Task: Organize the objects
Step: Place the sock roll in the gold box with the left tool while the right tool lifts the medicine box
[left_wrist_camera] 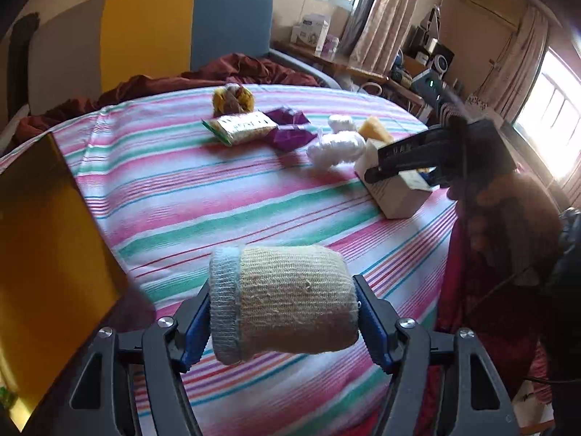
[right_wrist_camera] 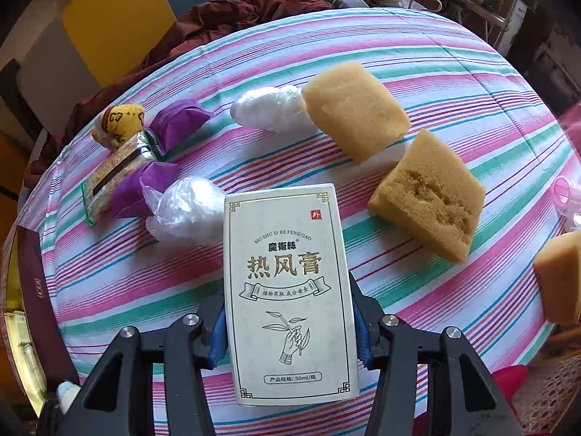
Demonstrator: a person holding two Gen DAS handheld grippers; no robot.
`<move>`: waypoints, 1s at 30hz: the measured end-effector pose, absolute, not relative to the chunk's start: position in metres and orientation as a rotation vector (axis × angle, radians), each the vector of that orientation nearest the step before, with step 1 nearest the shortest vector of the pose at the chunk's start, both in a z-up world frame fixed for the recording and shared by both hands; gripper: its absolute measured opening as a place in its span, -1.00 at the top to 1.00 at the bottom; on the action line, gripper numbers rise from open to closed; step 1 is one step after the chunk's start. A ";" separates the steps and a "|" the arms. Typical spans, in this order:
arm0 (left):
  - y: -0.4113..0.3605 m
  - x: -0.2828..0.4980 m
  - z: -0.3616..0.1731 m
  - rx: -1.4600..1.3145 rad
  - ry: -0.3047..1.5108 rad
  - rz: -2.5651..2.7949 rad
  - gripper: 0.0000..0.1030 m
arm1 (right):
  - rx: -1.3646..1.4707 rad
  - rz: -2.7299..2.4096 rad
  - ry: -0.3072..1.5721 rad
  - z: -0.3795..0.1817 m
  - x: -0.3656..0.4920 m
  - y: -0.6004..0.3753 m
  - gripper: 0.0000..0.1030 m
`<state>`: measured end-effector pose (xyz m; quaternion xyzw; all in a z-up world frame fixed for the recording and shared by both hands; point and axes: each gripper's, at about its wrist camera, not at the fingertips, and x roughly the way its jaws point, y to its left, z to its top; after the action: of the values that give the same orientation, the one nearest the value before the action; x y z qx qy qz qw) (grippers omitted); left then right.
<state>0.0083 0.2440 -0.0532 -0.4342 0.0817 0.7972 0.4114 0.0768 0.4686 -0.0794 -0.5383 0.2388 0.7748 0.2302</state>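
Between the blue-padded jaws of the left gripper (left_wrist_camera: 283, 321), a rolled knitted sleeve of cream and pale-blue yarn (left_wrist_camera: 283, 303), pinched at both ends and carried clear above the striped pink, green and white bedsheet (left_wrist_camera: 174, 196). Just to its left, an open gold-lined box (left_wrist_camera: 51, 265), probably the place for sorted items. Between the jaws of the right gripper (right_wrist_camera: 290, 330), a tall white cardboard carton printed with Chinese characters and a hand-and-leaf drawing (right_wrist_camera: 288, 290), clamped on its two narrow sides while resting on the sheet. Beyond it, two crumpled white plastic bundles (right_wrist_camera: 189, 209), two yellow sponge blocks (right_wrist_camera: 428, 196), a purple tissue pack (right_wrist_camera: 178, 121), a green-edged snack packet (right_wrist_camera: 116, 178) and a small yellow patterned bundle (right_wrist_camera: 118, 123), all loose on the bed. Risks, as judgement: soft sleeve squirming out of so wide a pinch on the way to the box; thin carton walls buckling or twisting if lifted by the lower end; nearest plastic bundle, touching the carton, dragged along.
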 end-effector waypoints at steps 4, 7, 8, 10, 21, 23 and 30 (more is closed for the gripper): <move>0.209 0.005 -0.035 -1.081 0.152 2.078 -0.38 | -1.474 2.128 0.646 -0.078 0.079 0.468 -0.03; 0.173 -0.001 -0.024 -1.083 0.107 2.154 -0.38 | -1.467 2.123 0.639 -0.076 0.079 0.470 -0.03; 0.160 -0.003 -0.020 -1.084 0.093 2.185 -0.38 | -1.466 2.123 0.638 -0.076 0.079 0.471 -0.03; 0.131 -0.007 -0.012 -1.080 0.070 2.263 -0.38 | -1.468 2.122 0.633 -0.076 0.079 0.471 -0.03; 0.017 -0.042 -0.030 -1.251 0.110 2.544 -0.38 | -1.365 2.147 0.617 -0.062 0.086 0.468 -0.03; 0.014 -0.046 -0.039 -1.278 0.146 2.553 -0.38 | -1.344 2.152 0.616 -0.060 0.086 0.469 -0.03; 0.008 -0.047 -0.067 -1.373 0.195 2.537 -0.45 | -1.235 2.206 0.646 -0.048 0.089 0.473 -0.03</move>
<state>-0.0468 0.0080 -0.0672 -0.4713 0.0671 0.8705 0.1249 0.0894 0.4735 -0.0481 -0.4567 0.2390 0.8156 0.2627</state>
